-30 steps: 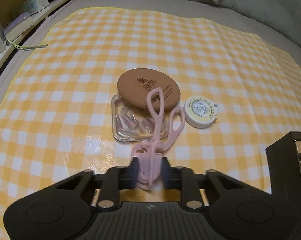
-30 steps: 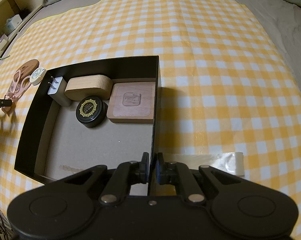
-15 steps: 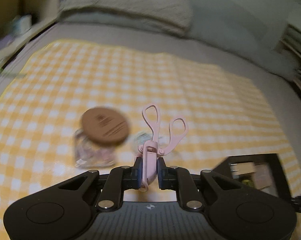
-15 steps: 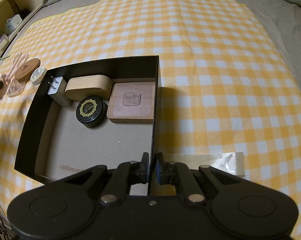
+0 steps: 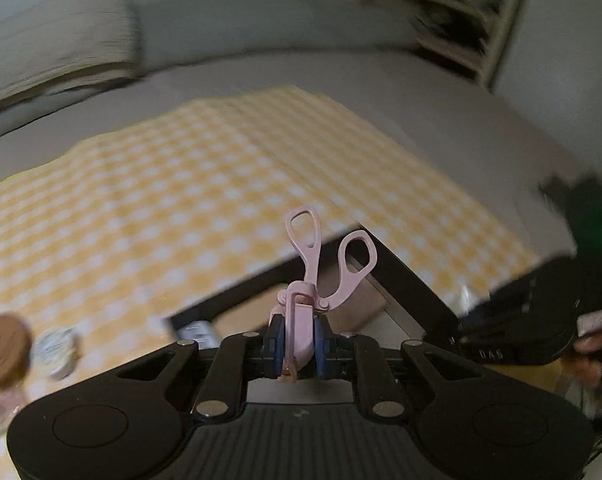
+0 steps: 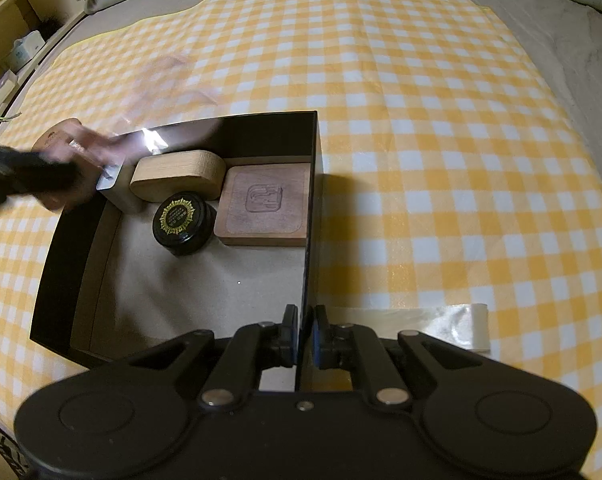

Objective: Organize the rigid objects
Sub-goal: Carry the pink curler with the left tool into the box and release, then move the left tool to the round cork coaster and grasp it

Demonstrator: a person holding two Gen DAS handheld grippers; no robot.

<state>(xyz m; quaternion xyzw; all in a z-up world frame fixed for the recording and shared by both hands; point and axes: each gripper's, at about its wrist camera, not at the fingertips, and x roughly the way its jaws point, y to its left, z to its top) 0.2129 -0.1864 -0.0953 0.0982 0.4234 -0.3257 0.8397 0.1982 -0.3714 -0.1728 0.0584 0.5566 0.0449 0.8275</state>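
The right gripper pinches the black box's near wall on a yellow-checked cloth over a grey bed. Inside lie a wooden tray, black tin and wooden case. The left gripper clamps a pink eyelash curler above the box; a shelf stands beyond.

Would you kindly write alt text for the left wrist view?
The left gripper clamps a pink eyelash curler, handles up, above a black box on a yellow checked cloth; the picture is motion-blurred.

Checked cloth, pillow, shelf
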